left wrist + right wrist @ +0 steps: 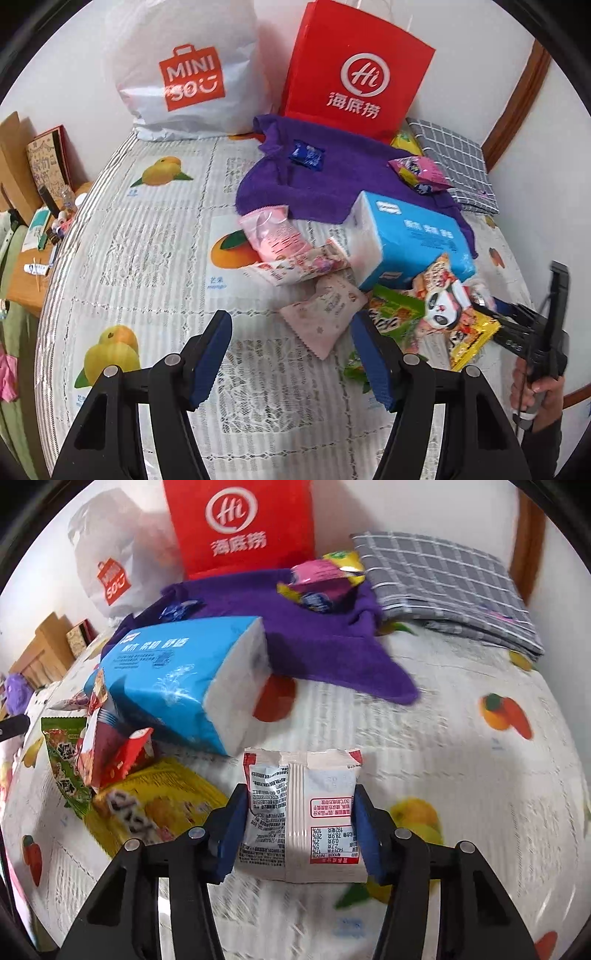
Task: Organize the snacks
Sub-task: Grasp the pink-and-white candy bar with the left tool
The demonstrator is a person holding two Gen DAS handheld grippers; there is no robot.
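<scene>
Both pads of the right gripper [297, 827] pinch a white snack packet [301, 812], long axis toward twelve o'clock; the left gripper [291, 354] gapes empty.

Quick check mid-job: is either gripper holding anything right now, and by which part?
The right gripper holds a white snack packet between its fingers, clamped across its two side edges, back label up. The left gripper is open, nothing between its fingers.

Red paper bag [240, 528] top cut off by frame edge in right wrist view. White snack packet [301, 812] lower end hidden behind blue pads. Yellow packet [155, 805] partly under green packet [62, 771], print blurred. Tablecloth [461, 757] smeared by motion blur. Left-edge shelf clutter [44, 229] too small to identify.
</scene>
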